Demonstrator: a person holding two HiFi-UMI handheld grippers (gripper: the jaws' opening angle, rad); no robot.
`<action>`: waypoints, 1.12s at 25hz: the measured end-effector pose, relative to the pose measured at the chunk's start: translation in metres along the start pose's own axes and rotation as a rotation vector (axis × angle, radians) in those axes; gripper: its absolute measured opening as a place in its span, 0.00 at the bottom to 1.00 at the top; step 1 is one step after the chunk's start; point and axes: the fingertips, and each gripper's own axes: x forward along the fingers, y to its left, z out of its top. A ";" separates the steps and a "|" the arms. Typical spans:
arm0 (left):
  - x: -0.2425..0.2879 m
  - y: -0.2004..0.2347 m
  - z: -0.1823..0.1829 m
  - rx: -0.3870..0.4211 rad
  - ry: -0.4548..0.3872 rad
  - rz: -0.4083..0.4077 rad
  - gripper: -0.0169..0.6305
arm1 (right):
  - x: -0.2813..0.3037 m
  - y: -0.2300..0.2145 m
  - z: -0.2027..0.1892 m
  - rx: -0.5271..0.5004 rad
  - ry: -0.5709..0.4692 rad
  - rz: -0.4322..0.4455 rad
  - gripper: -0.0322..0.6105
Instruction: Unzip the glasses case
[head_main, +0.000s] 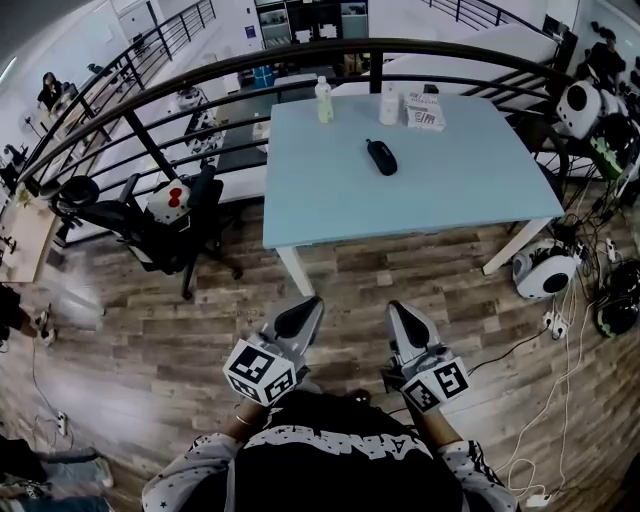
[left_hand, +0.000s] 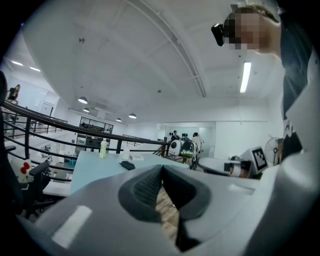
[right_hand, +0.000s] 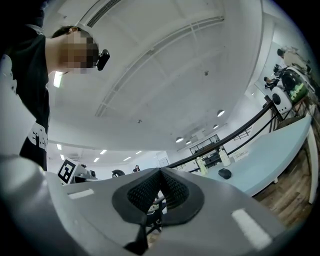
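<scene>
Table (head_main: 300, 210) pale blue. Case (head_main: 381, 157) black. Bottle (head_main: 324, 101) pale yellow-green. Floor (head_main: 200, 330) grey-brown wood planks. Left tool (head_main: 300, 318), right tool (head_main: 410, 325): grey shells, black pads, black-and-white square markers. Railing (head_main: 330, 45) black. Sleeve (head_main: 190, 470) white with black stars.

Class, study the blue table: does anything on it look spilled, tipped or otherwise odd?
Nothing stands out. The black glasses case lies flat on the table; the bottle stands upright at its far edge. No spill shows.
</scene>
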 end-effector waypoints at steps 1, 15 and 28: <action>0.001 -0.003 -0.002 -0.001 0.004 -0.001 0.03 | -0.003 -0.003 -0.001 0.002 0.004 -0.001 0.04; 0.097 -0.031 -0.008 -0.040 0.009 -0.188 0.03 | -0.036 -0.076 0.021 -0.069 0.002 -0.185 0.04; 0.227 -0.019 -0.004 -0.121 0.008 -0.375 0.03 | -0.018 -0.175 0.045 -0.121 0.023 -0.394 0.04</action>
